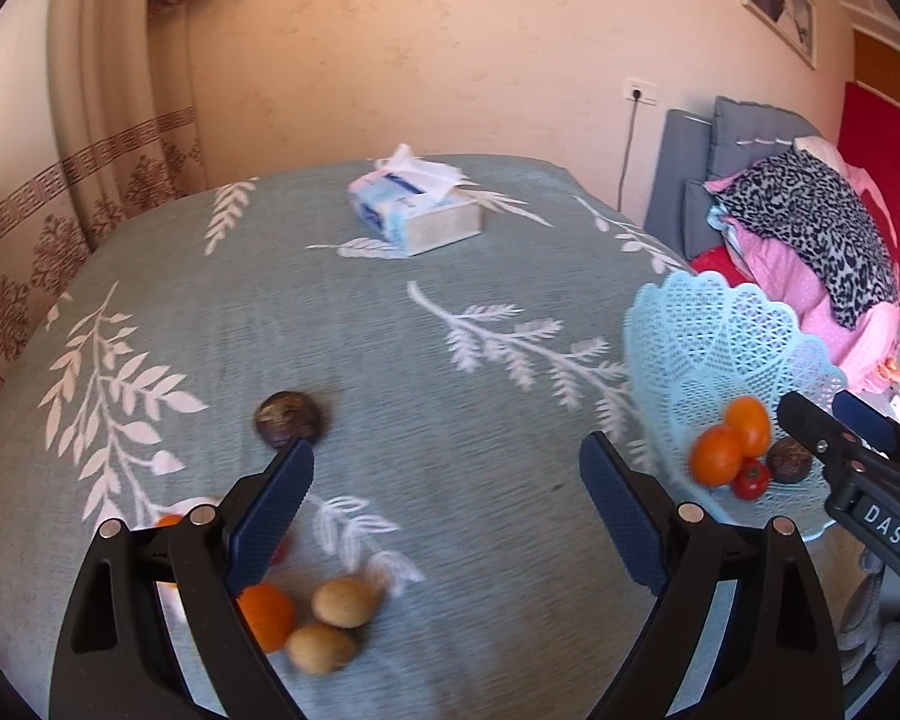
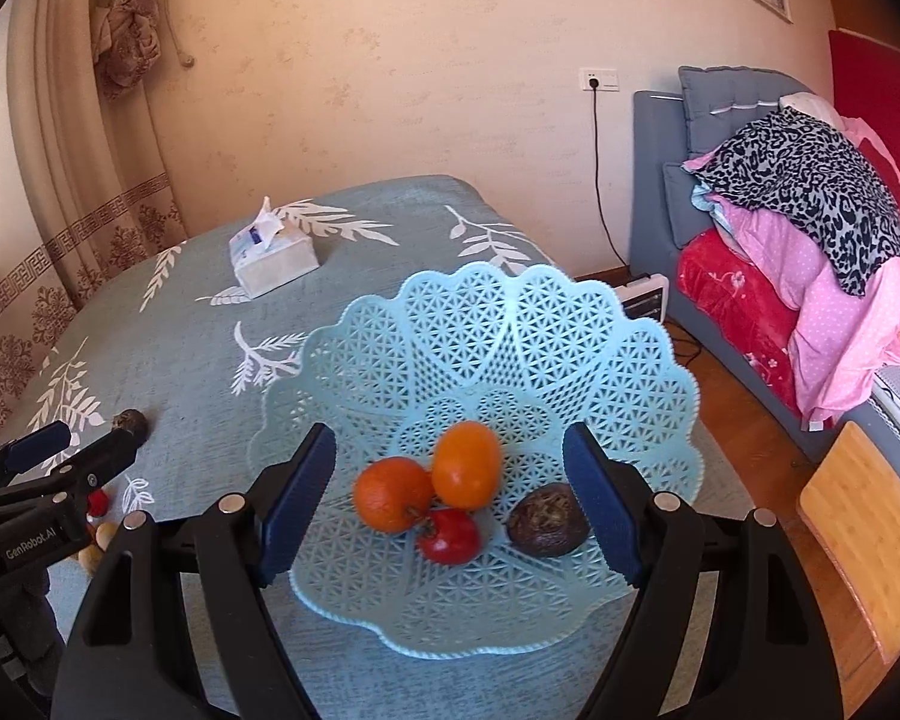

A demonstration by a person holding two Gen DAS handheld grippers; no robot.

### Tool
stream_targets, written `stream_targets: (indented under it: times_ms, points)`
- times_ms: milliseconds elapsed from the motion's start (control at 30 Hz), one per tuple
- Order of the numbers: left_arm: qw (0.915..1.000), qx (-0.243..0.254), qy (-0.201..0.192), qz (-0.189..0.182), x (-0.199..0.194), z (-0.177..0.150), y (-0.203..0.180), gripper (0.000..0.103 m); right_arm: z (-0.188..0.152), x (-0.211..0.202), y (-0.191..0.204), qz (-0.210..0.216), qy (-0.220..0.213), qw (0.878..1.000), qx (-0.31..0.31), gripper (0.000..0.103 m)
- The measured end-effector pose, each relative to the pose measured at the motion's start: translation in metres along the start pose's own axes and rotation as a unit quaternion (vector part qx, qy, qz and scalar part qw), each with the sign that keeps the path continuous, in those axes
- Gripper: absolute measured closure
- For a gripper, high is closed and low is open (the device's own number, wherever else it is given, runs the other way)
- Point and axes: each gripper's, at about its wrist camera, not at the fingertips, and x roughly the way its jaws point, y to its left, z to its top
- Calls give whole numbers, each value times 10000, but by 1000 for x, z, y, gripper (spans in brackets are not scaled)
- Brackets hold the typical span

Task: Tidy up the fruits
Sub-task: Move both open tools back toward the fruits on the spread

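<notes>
Table [image 1: 426,396]: basket [image 2: 630,360], fruit [image 1: 345,601], tissues [image 1: 414,210]

On my desk [image 2: 342,648] the basket [image 2: 486,348] sits to the right, near the edge, before my right tongs [image 2: 450,498]. In it lie two oranges [image 2: 393,493], touching, with a tomato [image 2: 449,535] just before them and a passion fruit [image 2: 547,521] to their right. Left of the basket, another passion fruit [image 1: 288,418] lies alone; nearer me, an orange [image 1: 268,615] and two round fruits [image 1: 343,601] cluster. The tissue box [image 1: 414,210] stands at the far side. A bed [image 2: 750,276] lies beyond the desk's right.

Black hand-held gripper [image 1: 447,483] frame, ribbed blue pads [image 1: 270,516], silver screws
</notes>
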Motion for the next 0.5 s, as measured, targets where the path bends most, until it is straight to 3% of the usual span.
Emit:
stream_targets:
  times_ms: [500]
  points:
    - [9951, -540, -1, 832, -29, -31, 100, 13, -12, 1, 37, 299, 158, 9990, -285, 23]
